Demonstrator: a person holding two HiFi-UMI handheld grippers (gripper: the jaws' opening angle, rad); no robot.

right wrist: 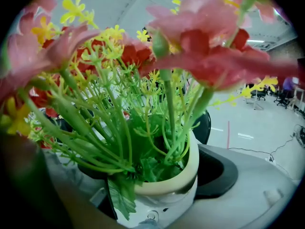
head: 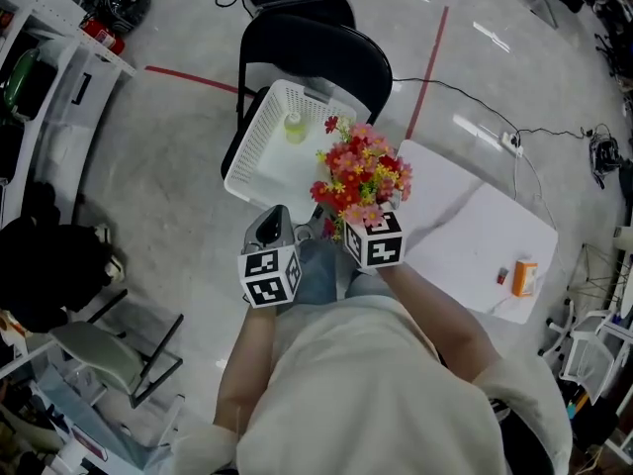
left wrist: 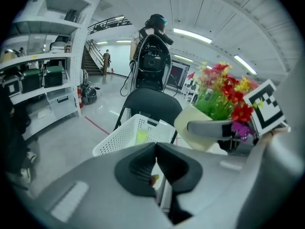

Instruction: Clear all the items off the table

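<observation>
Right gripper fingers clasp the flower pot — stems fill its view. Left gripper fingers are pressed together, empty — only the head view shows the worktop.

Bottle lies in basket on chair, left of table.

black chair, red floor tape
</observation>
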